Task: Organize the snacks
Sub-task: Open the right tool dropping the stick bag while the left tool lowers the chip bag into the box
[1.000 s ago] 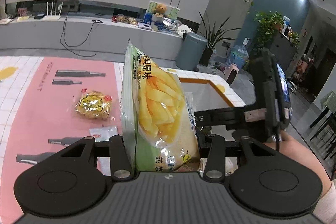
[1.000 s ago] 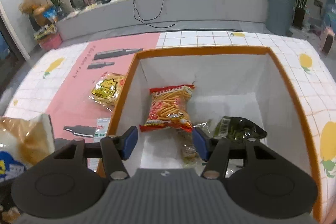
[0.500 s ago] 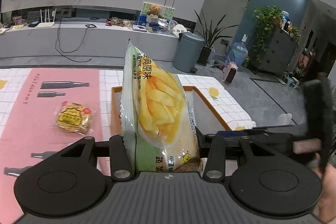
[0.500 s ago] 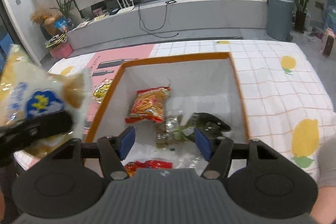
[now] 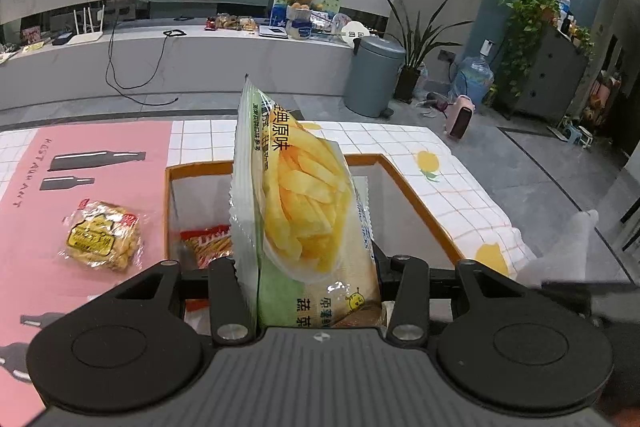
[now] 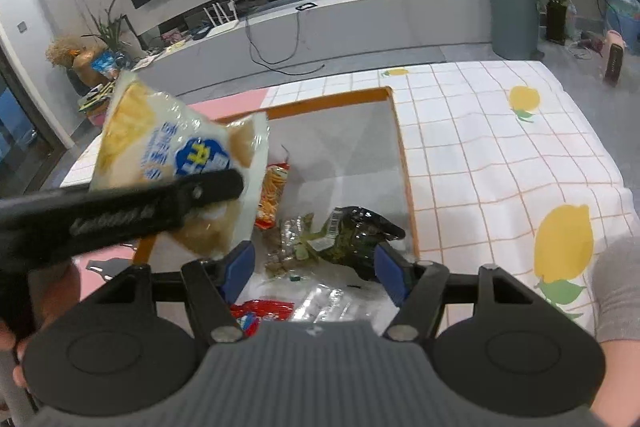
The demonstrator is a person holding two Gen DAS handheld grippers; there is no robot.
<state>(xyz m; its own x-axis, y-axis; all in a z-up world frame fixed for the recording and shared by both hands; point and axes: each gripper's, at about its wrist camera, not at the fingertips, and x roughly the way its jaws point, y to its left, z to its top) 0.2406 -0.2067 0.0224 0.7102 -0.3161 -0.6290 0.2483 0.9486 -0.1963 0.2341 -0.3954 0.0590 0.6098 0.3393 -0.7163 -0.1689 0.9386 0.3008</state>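
Yellow crisp bag (image 5: 304,211) is pinched upright in the left gripper (image 5: 316,291) above the orange-rimmed white box (image 5: 416,203). White lemon-print cloth (image 6: 500,155) covers the counter, with a pink mat (image 5: 92,163) at its left edge. Right gripper (image 6: 316,267) jaws have been spreading, with nothing between them.

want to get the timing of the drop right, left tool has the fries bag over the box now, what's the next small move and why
Probably lower a little, then open the left tool. It is shut on the fries bag, which hangs above the orange-rimmed box with other snack packs already inside. The right tool is open and empty over the box's near end, so dropping toward the far end looks safest.
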